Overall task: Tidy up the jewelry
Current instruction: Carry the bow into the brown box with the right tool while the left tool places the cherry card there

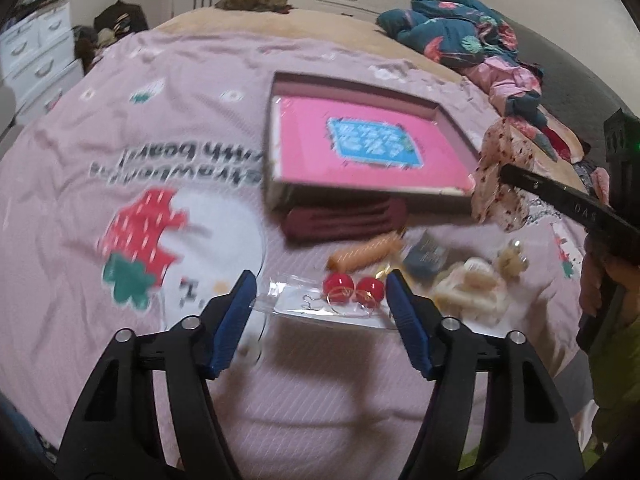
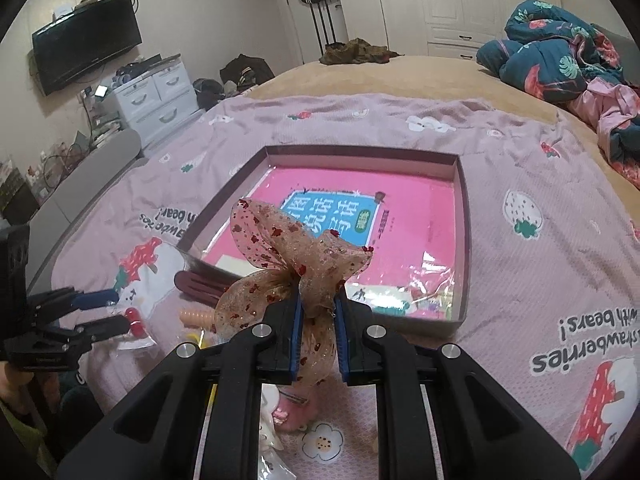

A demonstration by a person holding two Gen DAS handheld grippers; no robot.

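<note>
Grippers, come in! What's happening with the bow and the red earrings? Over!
Right gripper shut on the bow, near the box. Left gripper open around the red earrings, still bagged on the blanket. Nothing in the way.

Both hand-held gripper [image 2: 318, 316] units: black frames, blue pads, silver screws; sleeve maybe green.

Right tool [image 2: 317, 312] pinches a sheer bow [image 2: 296, 248] above the box [image 2: 464, 248].
</note>
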